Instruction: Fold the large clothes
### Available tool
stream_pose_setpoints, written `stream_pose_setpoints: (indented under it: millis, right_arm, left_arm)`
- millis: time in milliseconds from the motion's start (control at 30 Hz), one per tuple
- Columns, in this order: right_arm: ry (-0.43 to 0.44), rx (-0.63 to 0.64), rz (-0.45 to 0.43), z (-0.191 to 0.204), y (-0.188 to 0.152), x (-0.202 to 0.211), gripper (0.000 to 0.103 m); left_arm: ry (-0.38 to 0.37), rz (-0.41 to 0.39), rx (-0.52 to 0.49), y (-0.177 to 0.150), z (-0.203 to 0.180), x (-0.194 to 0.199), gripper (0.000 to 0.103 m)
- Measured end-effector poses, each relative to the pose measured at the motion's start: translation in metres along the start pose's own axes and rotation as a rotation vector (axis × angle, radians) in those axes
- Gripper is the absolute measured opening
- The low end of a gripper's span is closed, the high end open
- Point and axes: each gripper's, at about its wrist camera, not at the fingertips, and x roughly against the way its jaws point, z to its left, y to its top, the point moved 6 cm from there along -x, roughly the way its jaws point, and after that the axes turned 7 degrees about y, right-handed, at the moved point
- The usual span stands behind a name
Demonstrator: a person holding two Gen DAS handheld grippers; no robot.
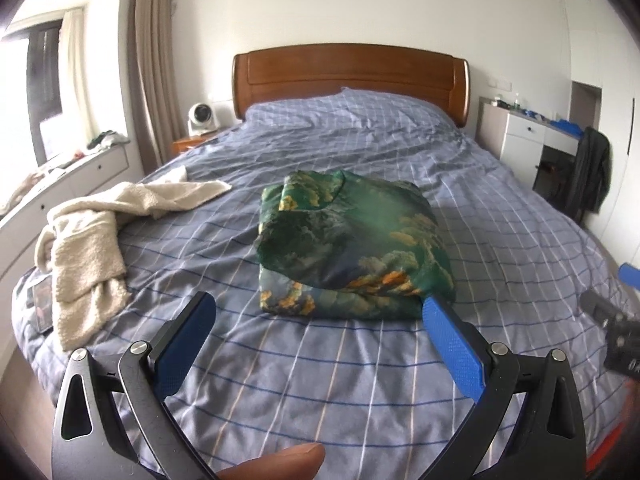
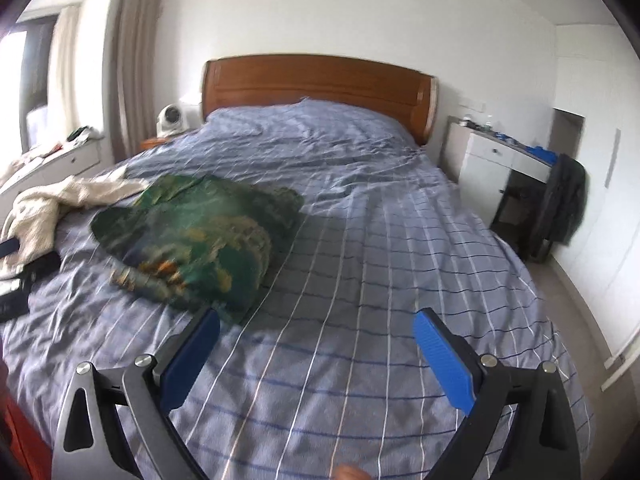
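Note:
A green garment with yellow and orange print [image 1: 352, 240] lies folded into a thick bundle in the middle of the bed [image 1: 360, 380]. My left gripper [image 1: 318, 306] stands open just in front of the bundle's near edge, with nothing between its blue pads. In the right wrist view the same green bundle [image 2: 196, 236] sits to the left, and my right gripper [image 2: 318, 322] is open over bare bedsheet, holding nothing. A cream fleece garment [image 1: 96, 236] lies crumpled on the bed's left side.
The blue checked sheet covers the bed up to a wooden headboard [image 1: 348, 76]. The right gripper's body [image 1: 616, 320] shows at the right edge of the left wrist view. A phone-like item [image 1: 42, 304] lies by the cream garment. A white desk [image 2: 496, 160] with a dark-draped chair [image 2: 560, 208] stands right.

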Motion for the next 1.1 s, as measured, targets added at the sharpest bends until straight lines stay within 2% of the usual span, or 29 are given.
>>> stream_pose_setpoints:
  millis: [67,133,300,400,467,600,833,1000,1100]
  right_arm:
    - [0.05,-0.003,0.025,0.004,-0.007,0.002,0.099]
    - [0.058,-0.026,0.019,0.004,-0.01,0.006,0.099]
    - [0.083,-0.101,-0.142,0.0,-0.006,0.038,0.099]
    - [0.025,-0.011,-0.117,0.01,-0.005,0.036,0.099]
    - [0.025,0.01,-0.103,0.018,-0.006,0.034,0.099]
    - [0.091,-0.046,-0.085,0.024,-0.004,0.035,0.099]
    - [0.06,-0.051,-0.058,0.029,-0.006,0.041,0.102]
    - [0.041,-0.043,-0.016,0.031,-0.013,0.036,0.102]
    - [0.035,-0.039,0.004,0.033,-0.017,0.034,0.102]
  left_arm:
    - [-0.003,0.007,0.007,-0.003,0.002,0.003,0.103]
    - [0.001,0.015,0.009,-0.006,0.003,0.006,0.103]
    - [0.003,0.0,0.011,-0.008,0.009,0.016,0.103]
    - [0.018,-0.017,0.008,-0.007,0.01,0.022,0.103]
    - [0.03,-0.008,0.013,-0.006,0.01,0.024,0.103]
    - [0.052,0.022,-0.018,-0.01,0.008,0.024,0.103]
    - [0.011,0.065,0.012,-0.015,0.004,0.025,0.103]
    - [0.036,0.063,-0.021,-0.017,0.0,0.024,0.103]
    - [0.026,0.077,-0.021,-0.019,-0.002,0.023,0.103]
